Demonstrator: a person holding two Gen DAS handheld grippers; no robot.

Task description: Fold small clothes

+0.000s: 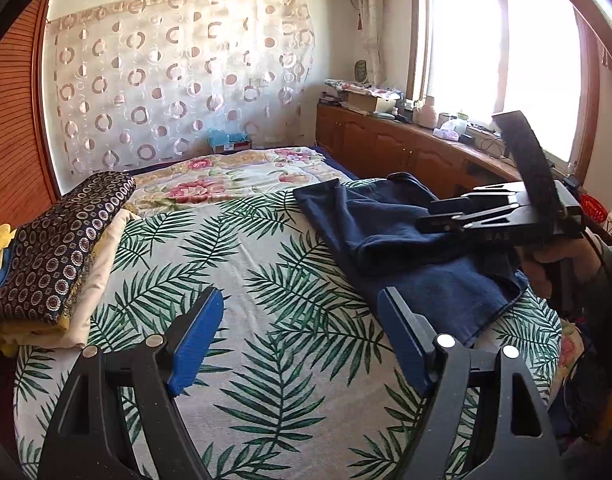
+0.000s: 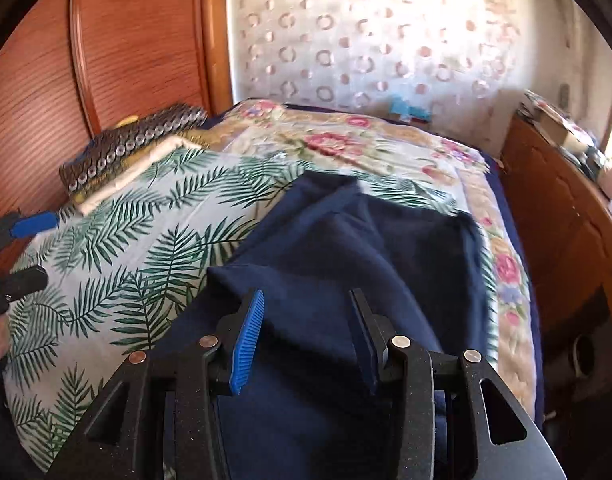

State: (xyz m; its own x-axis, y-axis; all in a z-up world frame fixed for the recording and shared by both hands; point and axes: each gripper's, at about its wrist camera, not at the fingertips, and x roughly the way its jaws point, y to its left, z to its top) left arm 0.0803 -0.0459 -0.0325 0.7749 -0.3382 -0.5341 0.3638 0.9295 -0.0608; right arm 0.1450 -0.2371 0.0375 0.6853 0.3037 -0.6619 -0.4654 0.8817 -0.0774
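The left wrist view showed the left tool (image 1: 300, 338) with its blue pads spread wide over the palm-leaf bedspread (image 1: 266, 264), nothing between them, and, at right, the right tool (image 1: 438, 216) seen from the side with a person's hand (image 1: 554, 264) on its grip. Only this view took in the bright window (image 1: 502, 52) and the cluttered wooden cabinet (image 1: 390, 140) beneath it. The right wrist view, blurred, looked along the right tool (image 2: 308, 336); its jaws stood partly apart above the navy garment (image 2: 346, 240), and no pad pressed on the cloth. This view alone showed the wooden wardrobe doors (image 2: 118, 40) in full, and the left tool's fingers (image 2: 34, 224) at the left edge. The navy garment lay on the bed's right side, partly folded over itself, its long axis running from the near edge toward the floral quilt (image 1: 234, 172) at the far end. A stack of folded clothes (image 1: 62, 256), topped by a dark circle-patterned piece, sat at the bed's left edge, well apart from the garment. A circle-patterned curtain (image 1: 178, 76) covered the far wall.
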